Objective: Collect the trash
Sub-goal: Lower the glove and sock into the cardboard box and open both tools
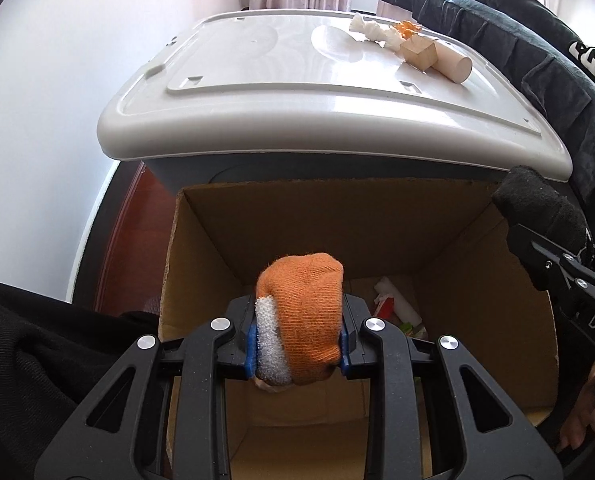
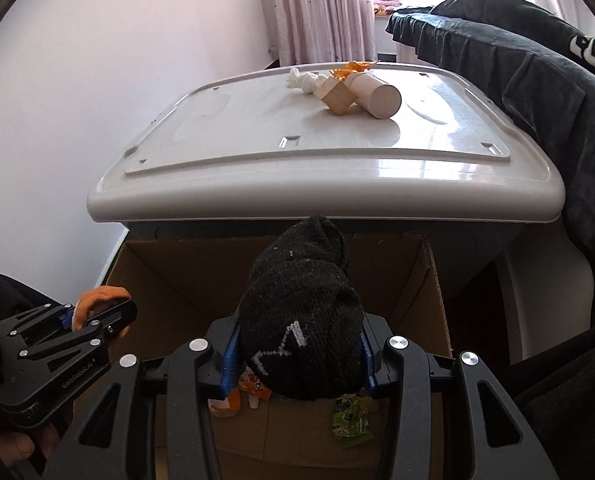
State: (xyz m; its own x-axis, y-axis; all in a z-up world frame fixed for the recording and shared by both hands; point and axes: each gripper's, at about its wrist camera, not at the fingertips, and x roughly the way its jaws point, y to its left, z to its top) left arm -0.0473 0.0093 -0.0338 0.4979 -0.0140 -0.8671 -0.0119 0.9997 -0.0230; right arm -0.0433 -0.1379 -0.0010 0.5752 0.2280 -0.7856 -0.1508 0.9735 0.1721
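Note:
My left gripper is shut on a rolled orange and white sock, held over the open cardboard box. My right gripper is shut on a rolled black sock, also over the box. The left gripper with its orange sock shows at the lower left of the right wrist view. The right gripper's black sock shows at the right of the left wrist view. Wrappers lie at the box bottom. On the white bin lid lie a cardboard tube, a small wooden block, crumpled tissue and orange scraps.
A dark quilted blanket hangs at the right of the bin. A white wall is at the left and curtains behind. A green wrapper and orange packaging lie in the box.

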